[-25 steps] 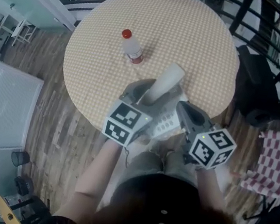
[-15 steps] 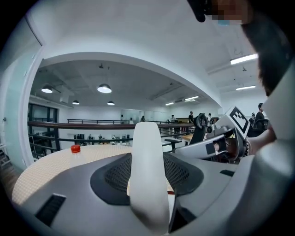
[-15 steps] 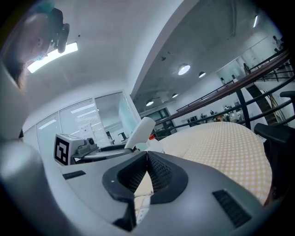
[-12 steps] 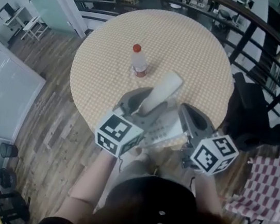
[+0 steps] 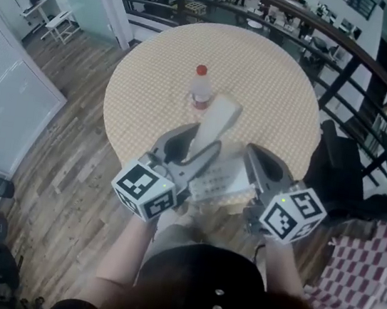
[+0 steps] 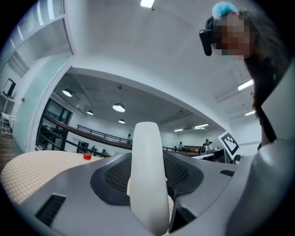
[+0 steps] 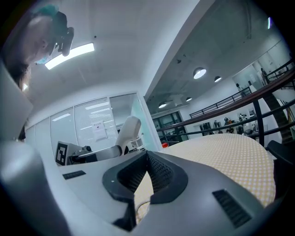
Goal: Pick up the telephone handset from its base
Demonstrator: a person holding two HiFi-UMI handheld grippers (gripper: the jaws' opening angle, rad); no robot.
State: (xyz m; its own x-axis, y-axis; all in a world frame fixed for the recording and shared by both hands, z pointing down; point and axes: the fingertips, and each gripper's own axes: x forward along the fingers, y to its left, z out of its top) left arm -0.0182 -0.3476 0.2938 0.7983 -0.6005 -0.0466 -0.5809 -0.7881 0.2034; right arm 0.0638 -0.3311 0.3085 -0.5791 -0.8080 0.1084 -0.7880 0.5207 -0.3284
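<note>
While its jaws are clamping the white handset (image 5: 214,121), the left hand-held gripper (image 5: 193,150) is holding it tilted above the base (image 5: 224,180) on the surface (image 5: 289,92). The right hand-held gripper (image 5: 256,159) is hovering closed and empty. The lift seems underway; next, I'd be raising the handset clear.

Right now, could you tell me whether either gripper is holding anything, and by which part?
The left gripper holds the white handset by its near end, with the rest sticking out ahead. The right gripper holds nothing.
</note>
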